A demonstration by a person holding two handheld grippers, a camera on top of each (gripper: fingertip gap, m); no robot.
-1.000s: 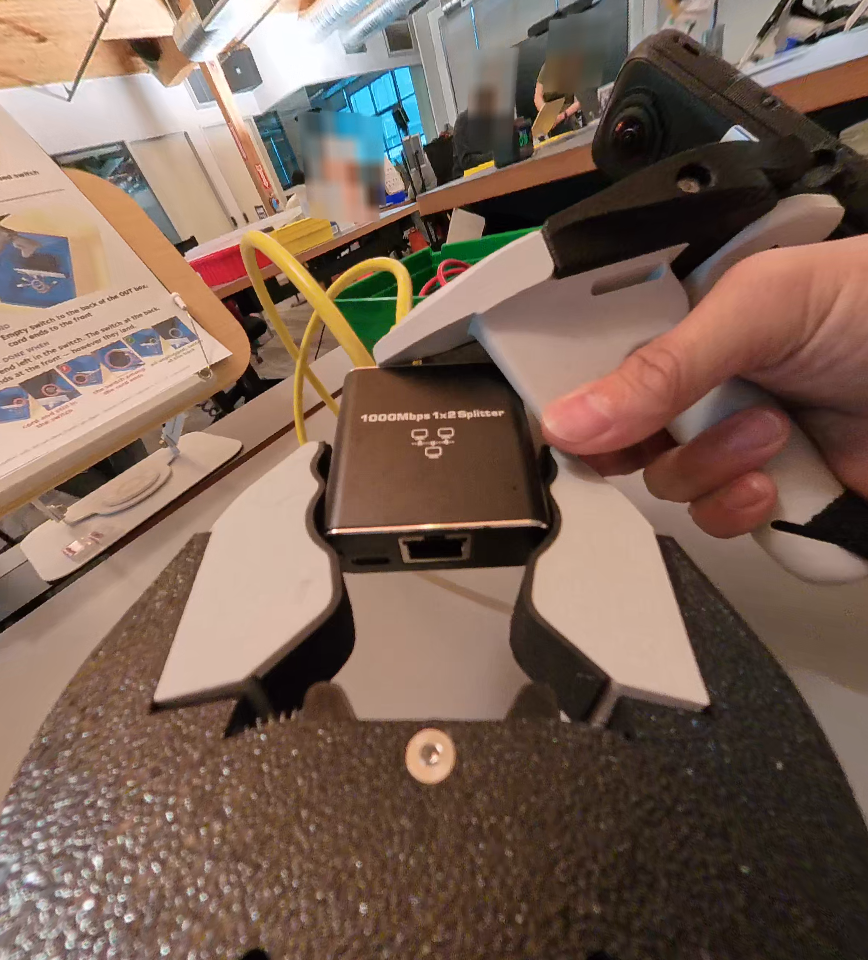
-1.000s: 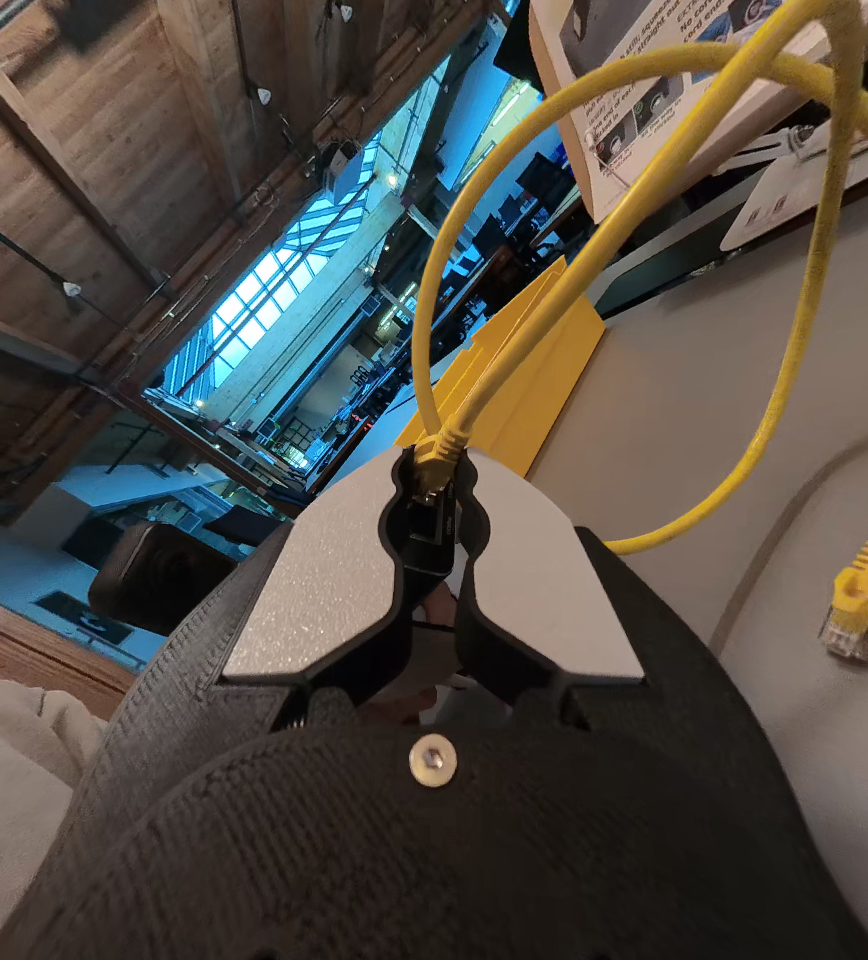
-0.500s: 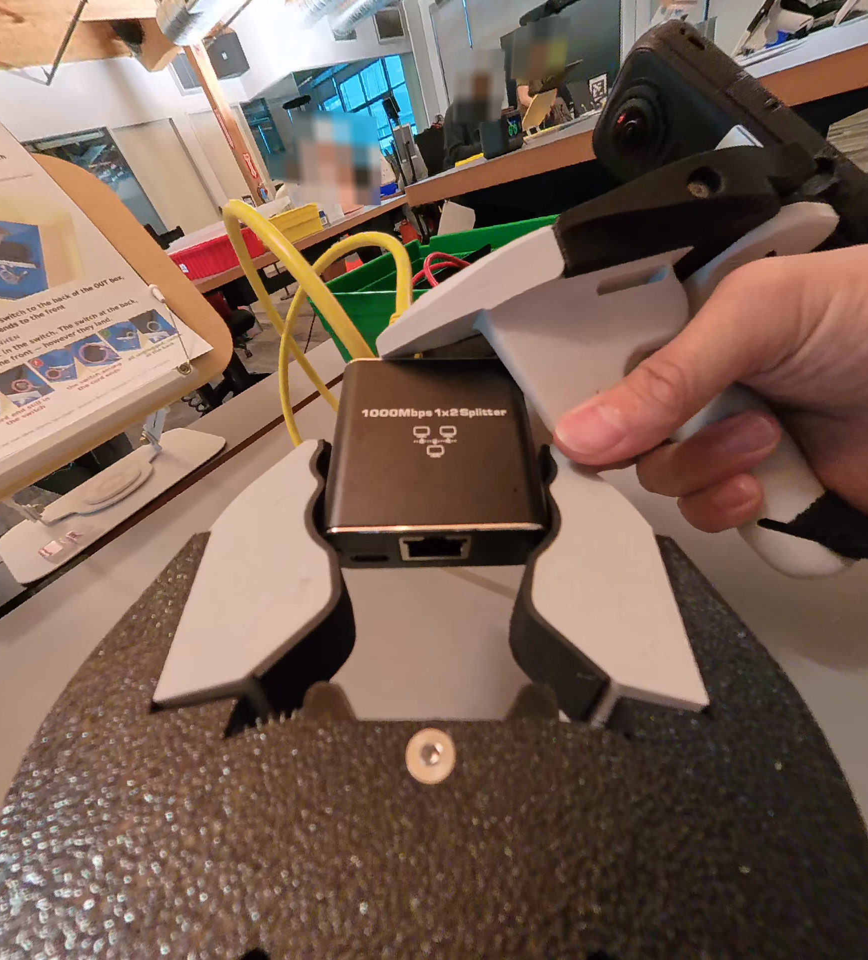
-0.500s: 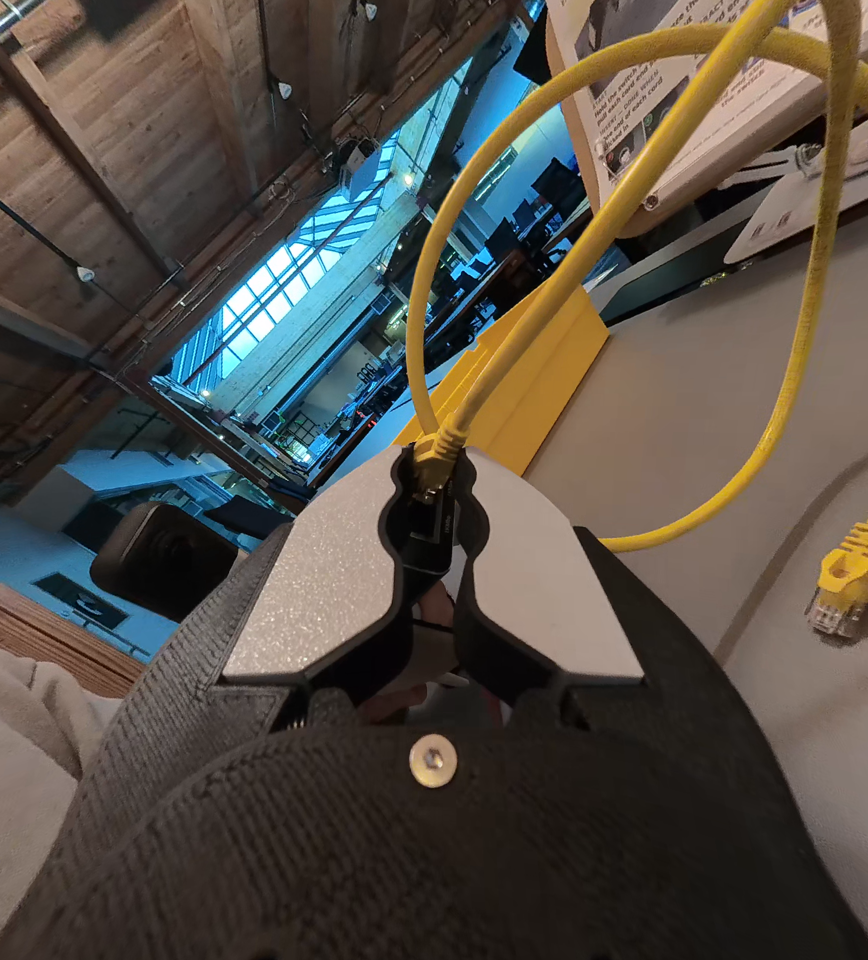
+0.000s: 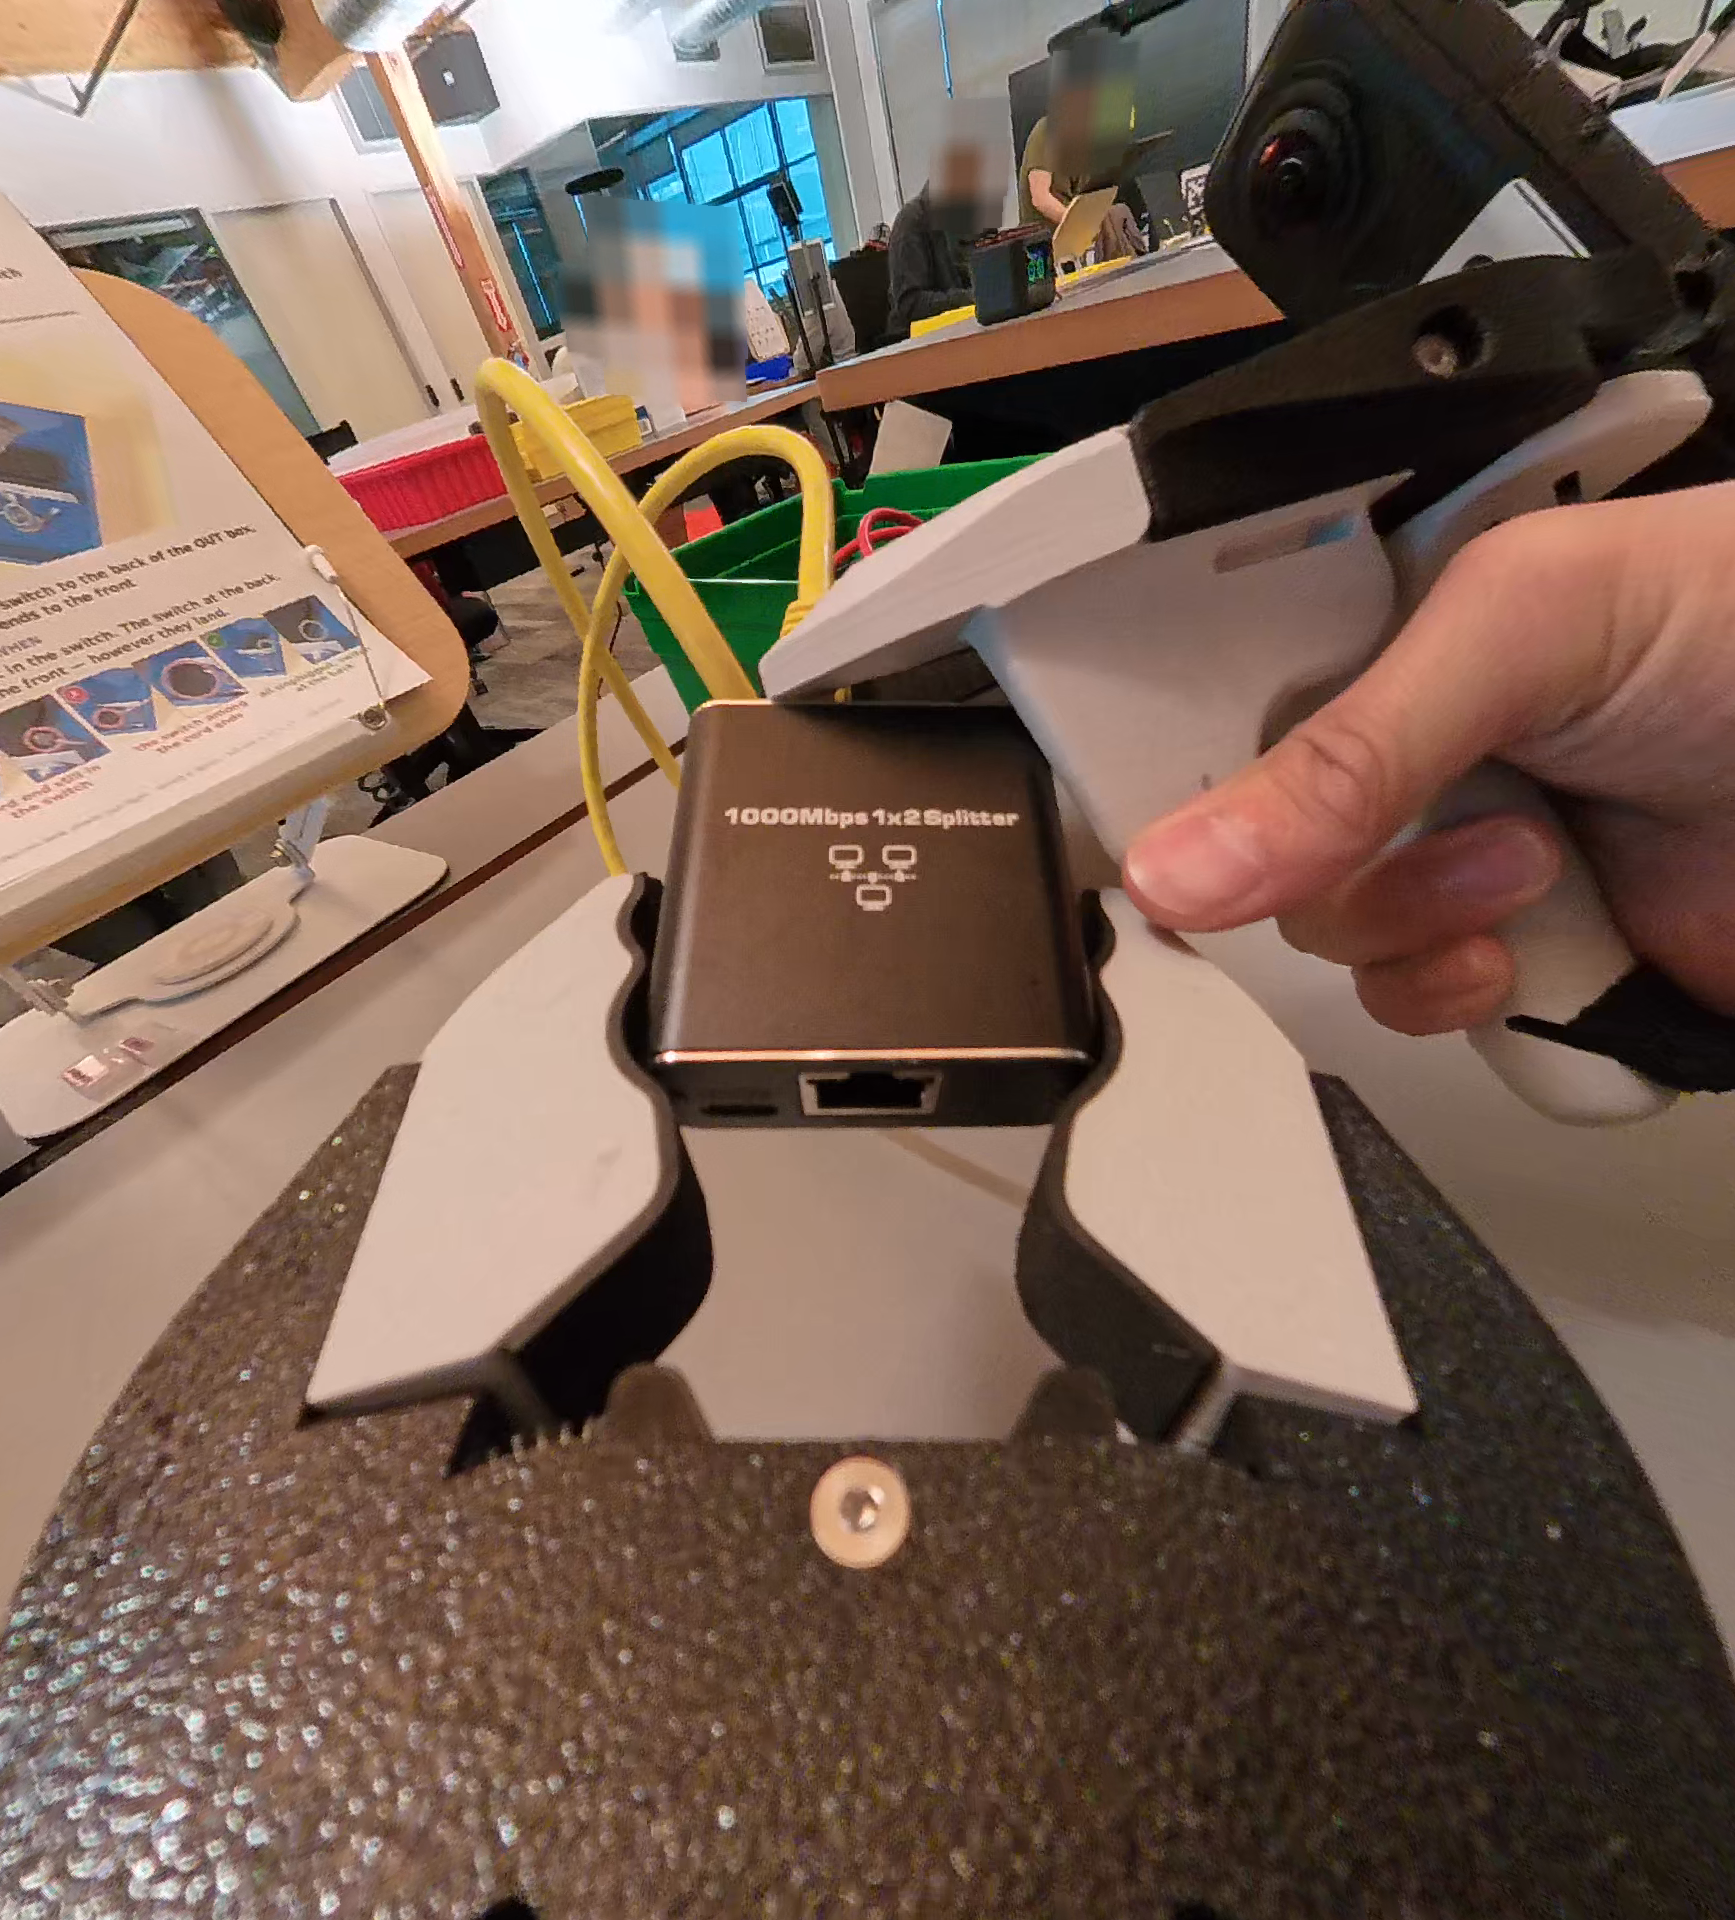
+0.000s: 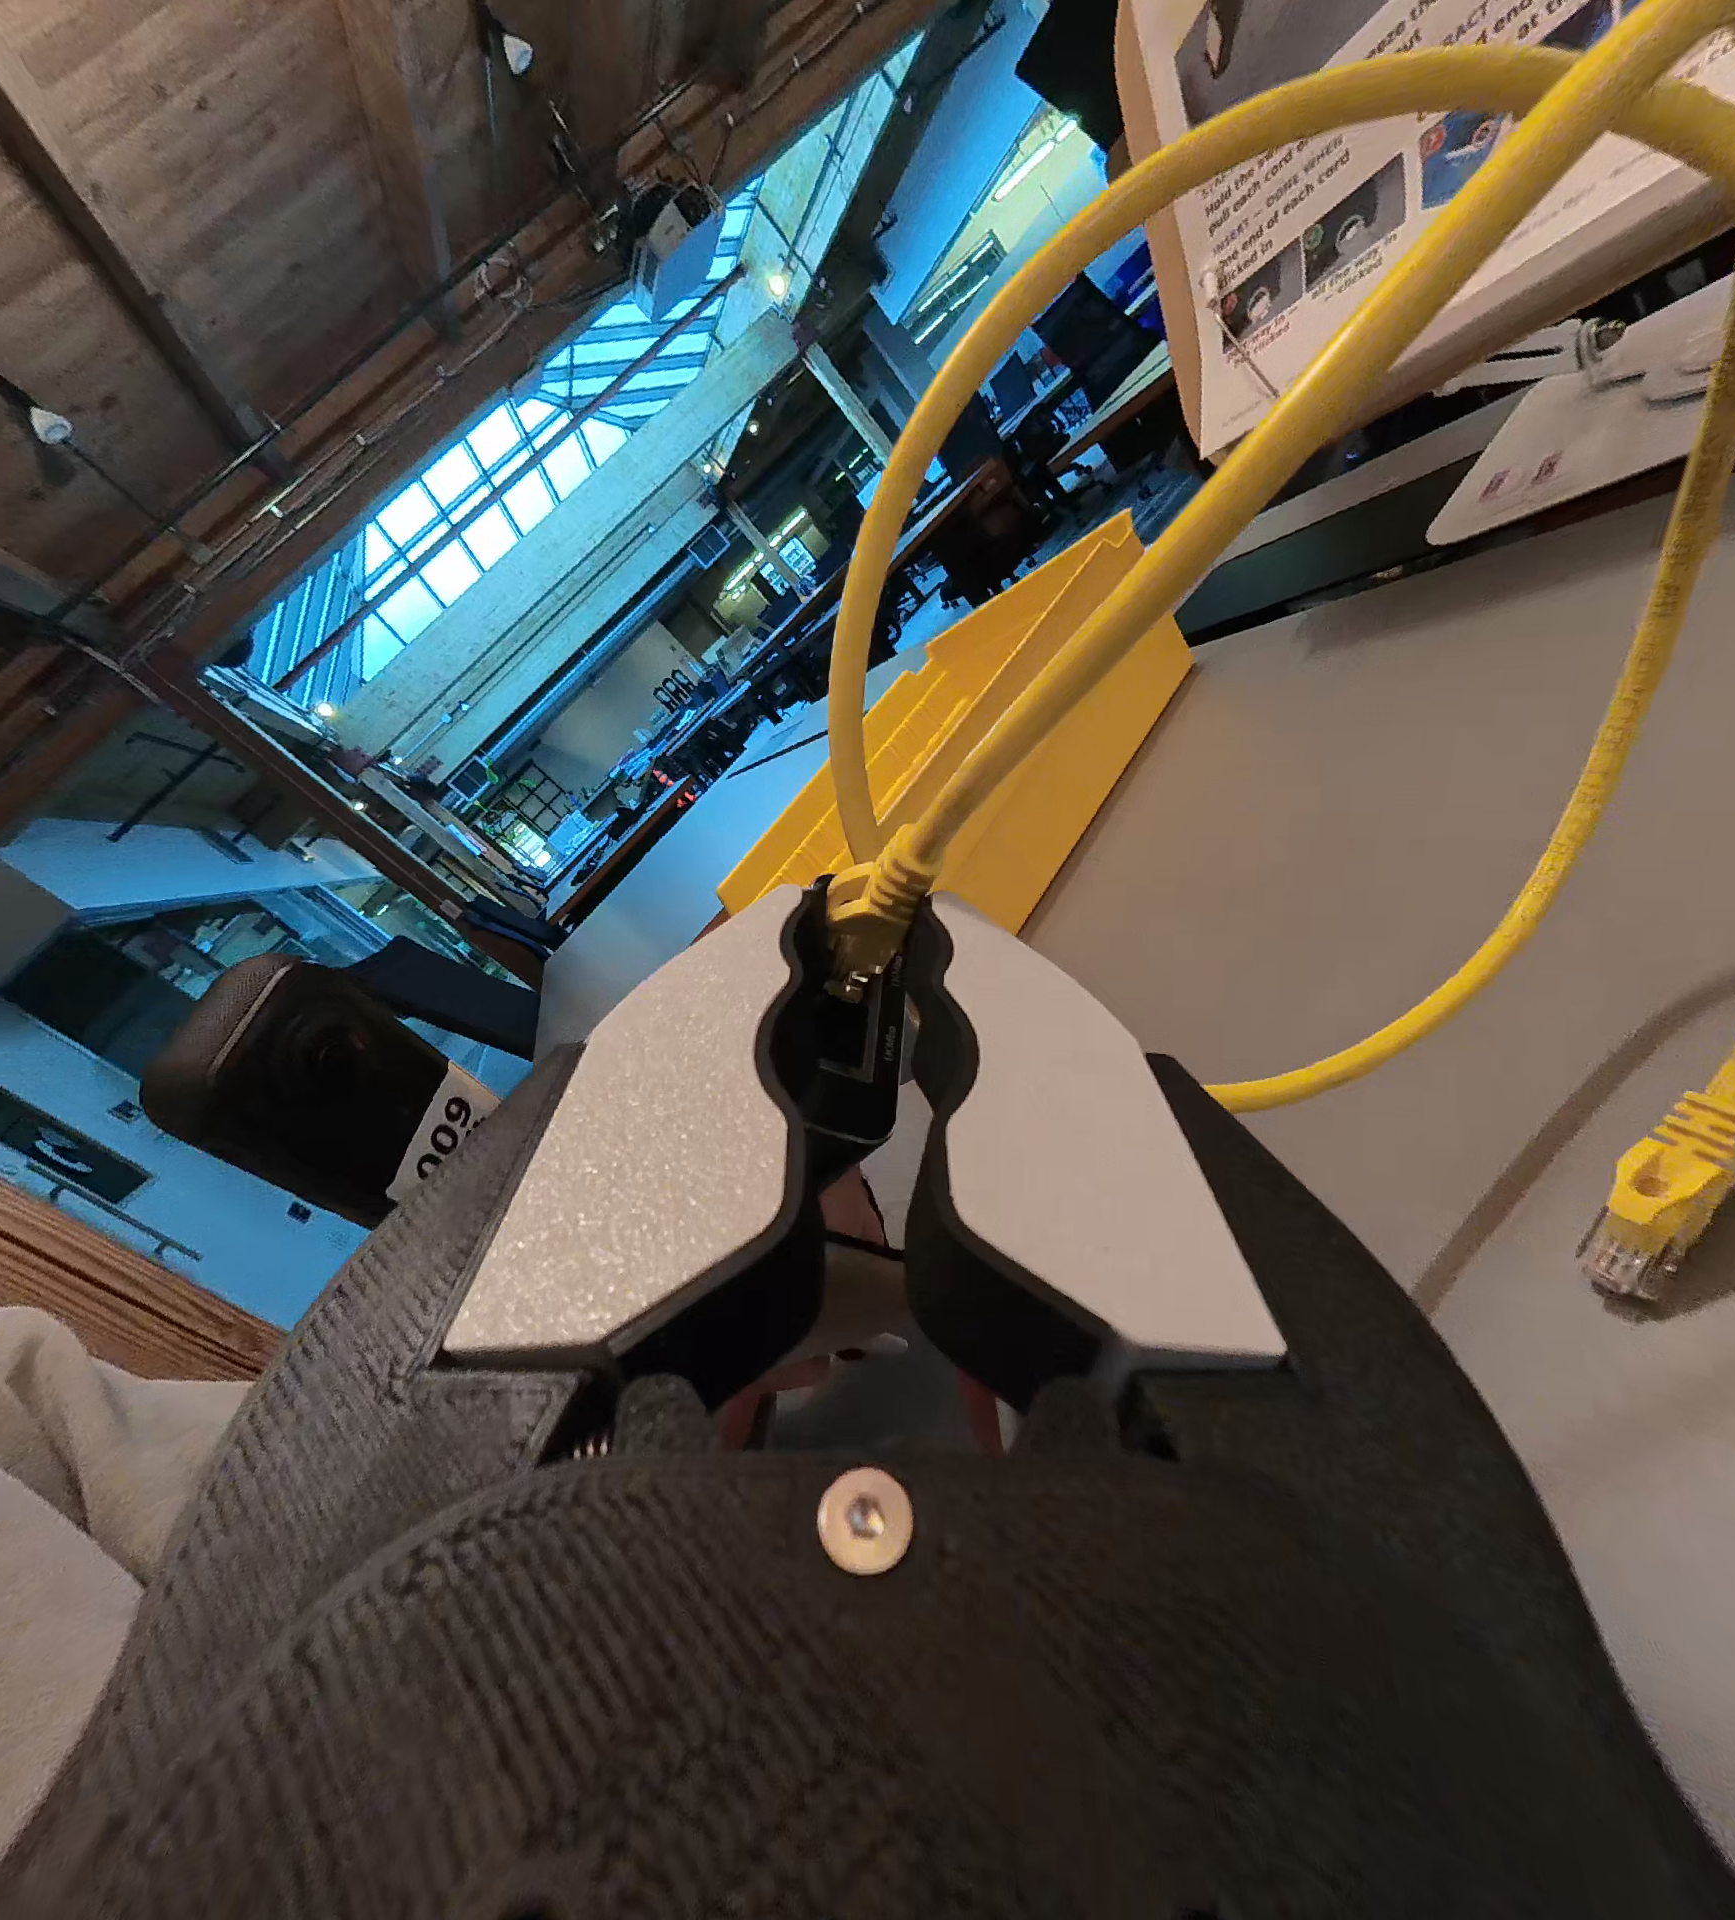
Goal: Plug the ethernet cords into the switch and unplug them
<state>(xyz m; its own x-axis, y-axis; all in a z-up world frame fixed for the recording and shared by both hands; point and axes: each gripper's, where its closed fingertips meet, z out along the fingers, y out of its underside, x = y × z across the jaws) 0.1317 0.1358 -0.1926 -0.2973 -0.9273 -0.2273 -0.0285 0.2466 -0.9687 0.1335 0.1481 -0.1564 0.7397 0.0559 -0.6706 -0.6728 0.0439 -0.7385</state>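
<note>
The small black metal switch box (image 5: 868,914) has a smooth satin top with white printed lettering and a network symbol, rounded corners and a bright polished edge along its near face. That face carries one rectangular network port (image 5: 871,1091) and a narrower slot to its left. The box sits level above the table, clamped by its two side walls between the grey fingers (image 5: 520,1122) of the left gripper (image 5: 868,997), whose black scalloped inner pads press against the housing.

The right gripper (image 6: 858,961) meets the far face of the box. Its jaws are closed on the yellow moulded plug (image 6: 868,920) of a yellow round-jacketed ethernet cord (image 6: 1102,675); in the right wrist view the plug sits at a port on the dark housing, but how deeply it is seated cannot be told. A hand (image 5: 1569,779) wraps the white pistol-style handle of this gripper, which carries a black camera.

The cord rises from the plug in two glossy loops. A free yellow connector (image 6: 1663,1195) with a clear tip and ribbed strain relief lies on the matte grey table (image 6: 1362,831).

Both gripper bodies are coarse black printed plastic with a silver screw at centre. Farther out stand a yellow ridged plastic bin (image 6: 1029,727), a green plastic bin (image 5: 738,582) and a printed instruction sheet on a rounded wooden stand (image 5: 250,499).
</note>
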